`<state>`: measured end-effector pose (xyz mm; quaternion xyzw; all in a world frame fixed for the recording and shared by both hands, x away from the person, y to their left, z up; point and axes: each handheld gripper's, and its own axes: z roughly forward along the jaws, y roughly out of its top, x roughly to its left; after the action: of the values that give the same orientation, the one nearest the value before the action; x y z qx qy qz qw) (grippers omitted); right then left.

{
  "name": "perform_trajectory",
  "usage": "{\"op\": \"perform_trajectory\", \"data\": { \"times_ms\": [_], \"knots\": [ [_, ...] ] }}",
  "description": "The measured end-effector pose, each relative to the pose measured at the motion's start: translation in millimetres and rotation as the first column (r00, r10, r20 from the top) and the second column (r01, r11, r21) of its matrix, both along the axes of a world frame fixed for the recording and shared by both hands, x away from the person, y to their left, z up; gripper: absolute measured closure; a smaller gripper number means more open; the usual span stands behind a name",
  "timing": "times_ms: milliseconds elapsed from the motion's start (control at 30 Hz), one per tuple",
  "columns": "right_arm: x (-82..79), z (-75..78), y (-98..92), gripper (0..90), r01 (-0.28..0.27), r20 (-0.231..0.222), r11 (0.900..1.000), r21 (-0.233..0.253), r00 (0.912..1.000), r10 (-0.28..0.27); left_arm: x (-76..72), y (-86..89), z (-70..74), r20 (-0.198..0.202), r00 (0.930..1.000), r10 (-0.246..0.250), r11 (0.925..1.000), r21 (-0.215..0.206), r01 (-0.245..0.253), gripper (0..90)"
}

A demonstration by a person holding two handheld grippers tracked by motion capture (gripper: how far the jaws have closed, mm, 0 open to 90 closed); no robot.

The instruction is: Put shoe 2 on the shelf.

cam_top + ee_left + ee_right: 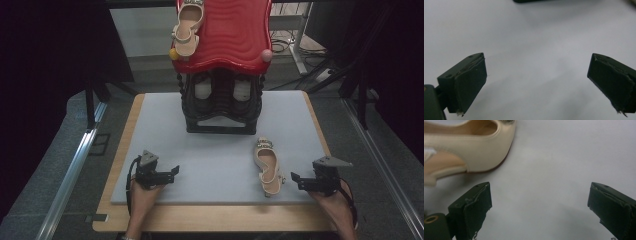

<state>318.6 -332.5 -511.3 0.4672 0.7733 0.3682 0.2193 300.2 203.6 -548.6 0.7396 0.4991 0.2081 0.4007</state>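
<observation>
High view: two beige shoes (268, 166) (one on the mat, one (187, 27) atop the rack (222, 85)); both the left gripper (176, 171) and the right gripper (294, 178) gape, holding nothing.

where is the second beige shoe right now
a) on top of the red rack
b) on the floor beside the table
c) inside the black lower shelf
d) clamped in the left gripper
a: one beige shoe lies on the red rack top, while the other shoe lies on the grey mat near the right gripper.
</observation>
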Motion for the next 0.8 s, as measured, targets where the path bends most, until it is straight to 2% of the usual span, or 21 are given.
{"op": "perform_trajectory", "data": {
  "times_ms": [133,200,333,467,600,733,800],
  "knots": [
    [10.5,7.1,2.0,8.9,0.005,-0.001,1.0,0.02,1.0,-0.005,-6.2,-5.1,-2.2,-0.013,0.9999,0.006,0.9999,0.014,-0.006,2.2],
    [15.7,10.4,4.5,11.0,-0.002,-0.004,0.999,0.033,1.0,0.002,-8.2,-7.3,-2.5,-0.014,0.9998,0.013,0.9991,0.041,-0.012,2.3],
    [24.2,16.6,12.3,16.8,-0.019,-0.002,0.998,0.055,0.9998,0.019,-10.2,-8.3,-4.2,-0.033,0.9992,0.025,0.998,0.058,-0.023,3.2],
    [33.9,22.2,23.2,21.5,-0.039,0.007,0.998,0.057,0.9992,0.038,-9.1,-13.4,-7.2,-0.077,0.9967,0.025,0.9946,0.103,-0.017,4.9],
    [43.0,25.9,35.4,27.3,-0.069,-0.004,0.995,0.069,0.9976,0.069,-11.0,-12.7,-8.5,-0.081,0.9958,0.043,0.9959,0.082,-0.036,5.1],
    [52.8,27.3,48.0,33.3,-0.093,-0.022,0.993,0.071,0.9953,0.095,-14.4,-13.1,-10.7,-0.064,0.996,0.061,0.9958,0.071,-0.057,5.2],
    [57.3,25.6,53.2,36.6,-0.108,-0.042,0.992,0.069,0.993,0.111,-17.6,-12.5,-13.4,-0.039,0.997,0.067,0.9961,0.061,-0.064,5.2]
  ]
}}
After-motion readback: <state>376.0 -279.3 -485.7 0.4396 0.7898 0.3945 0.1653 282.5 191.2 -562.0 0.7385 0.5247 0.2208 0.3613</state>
